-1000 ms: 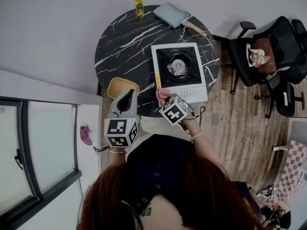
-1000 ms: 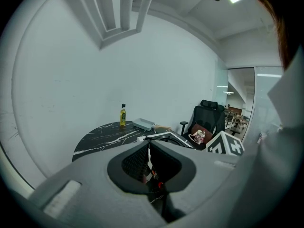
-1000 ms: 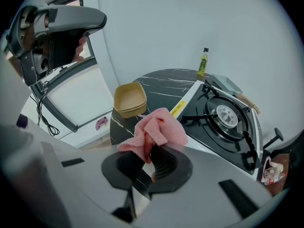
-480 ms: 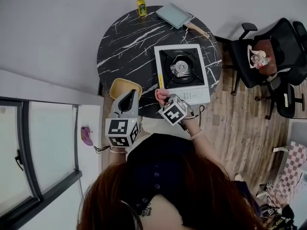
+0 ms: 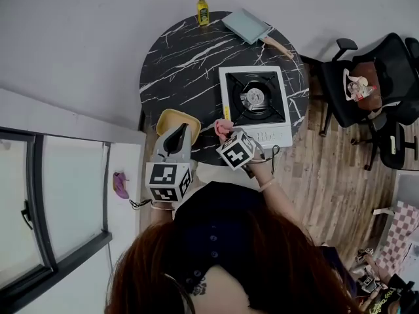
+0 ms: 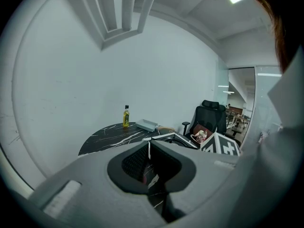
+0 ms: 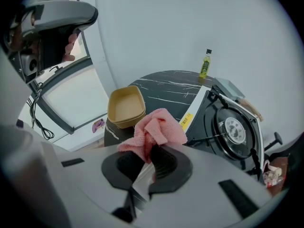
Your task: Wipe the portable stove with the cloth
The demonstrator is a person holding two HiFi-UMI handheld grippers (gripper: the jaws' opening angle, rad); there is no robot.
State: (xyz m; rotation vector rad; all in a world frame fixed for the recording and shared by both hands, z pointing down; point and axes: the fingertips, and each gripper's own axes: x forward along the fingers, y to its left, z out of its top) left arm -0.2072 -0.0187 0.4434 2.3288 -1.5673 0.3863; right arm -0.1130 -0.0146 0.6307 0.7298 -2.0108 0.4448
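Note:
The white portable stove (image 5: 255, 103) with its black burner stands on the right half of the round black marble table (image 5: 183, 64). My right gripper (image 5: 226, 135) is shut on a bunched pink cloth (image 5: 222, 127) just off the stove's front left corner. In the right gripper view the cloth (image 7: 156, 128) bulges up out of the right gripper (image 7: 151, 152), with the stove (image 7: 232, 127) to its right. My left gripper (image 5: 177, 139) hovers over the near edge of a yellow tray (image 5: 171, 119). The left gripper (image 6: 148, 151) holds nothing, its jaws pressed together.
A yellow bottle (image 5: 203, 0) and a pale blue pan (image 5: 245, 23) with a wooden handle sit at the table's far edge. Black office chairs (image 5: 373, 90) stand on the wooden floor to the right. A window sill with a small purple thing (image 5: 120, 185) lies left.
The table and stove have slid slightly right in the head view as the camera shifted. Both grippers keep about the same places, the right one still gripping the cloth.

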